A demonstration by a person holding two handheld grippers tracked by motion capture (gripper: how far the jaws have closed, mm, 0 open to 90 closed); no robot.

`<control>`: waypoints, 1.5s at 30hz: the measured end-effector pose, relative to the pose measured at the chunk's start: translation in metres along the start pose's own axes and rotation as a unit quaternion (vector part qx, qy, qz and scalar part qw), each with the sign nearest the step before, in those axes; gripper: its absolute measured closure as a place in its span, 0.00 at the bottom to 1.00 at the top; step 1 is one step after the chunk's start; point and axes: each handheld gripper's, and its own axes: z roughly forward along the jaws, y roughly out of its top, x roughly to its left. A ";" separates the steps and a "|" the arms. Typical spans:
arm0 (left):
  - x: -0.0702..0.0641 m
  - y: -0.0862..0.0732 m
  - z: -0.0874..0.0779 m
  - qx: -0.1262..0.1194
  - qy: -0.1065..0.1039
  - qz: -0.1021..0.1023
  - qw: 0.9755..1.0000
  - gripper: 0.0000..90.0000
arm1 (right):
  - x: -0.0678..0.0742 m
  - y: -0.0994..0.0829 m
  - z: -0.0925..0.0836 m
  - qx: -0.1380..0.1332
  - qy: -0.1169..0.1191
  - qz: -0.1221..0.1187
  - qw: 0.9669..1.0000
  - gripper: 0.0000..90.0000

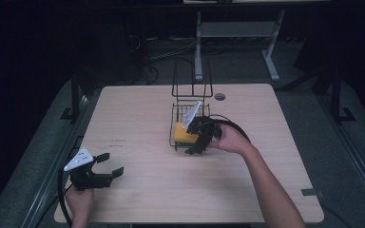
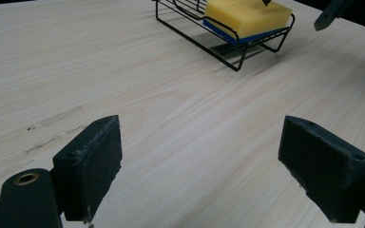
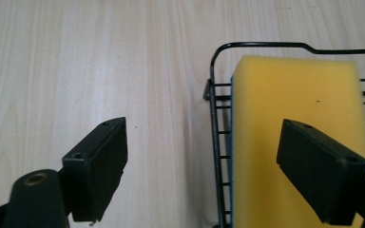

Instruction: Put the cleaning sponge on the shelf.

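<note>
The right gripper [image 1: 200, 137] has its jaws spread wide with nothing between them, one jaw hanging over the sponge [image 3: 294, 137] and the other over bare tabletop [image 3: 100, 71] just outside the rack [image 3: 214, 118]. The sponge, yellow on top with a blue layer underneath, lies flat in the black wire rack near the middle of the tabletop, its top smooth and squared off. The left gripper [image 1: 105, 167] sits well apart at the near left edge, jaws likewise wide and empty, low over the wood and pointed toward the rack.
</note>
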 end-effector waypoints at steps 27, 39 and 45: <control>-0.001 0.000 0.002 0.003 0.001 -0.001 1.000 0.16 | 0.028 -0.031 -0.006 -0.005 0.003 0.012 1.000 0.19; -0.002 0.000 0.001 0.004 -0.001 0.003 1.000 0.16 | 0.037 -0.043 -0.008 0.001 -0.003 0.016 1.000 0.19; -0.003 0.000 0.002 0.004 -0.002 0.003 1.000 0.16 | 0.041 -0.051 -0.010 0.002 -0.005 0.022 1.000 0.19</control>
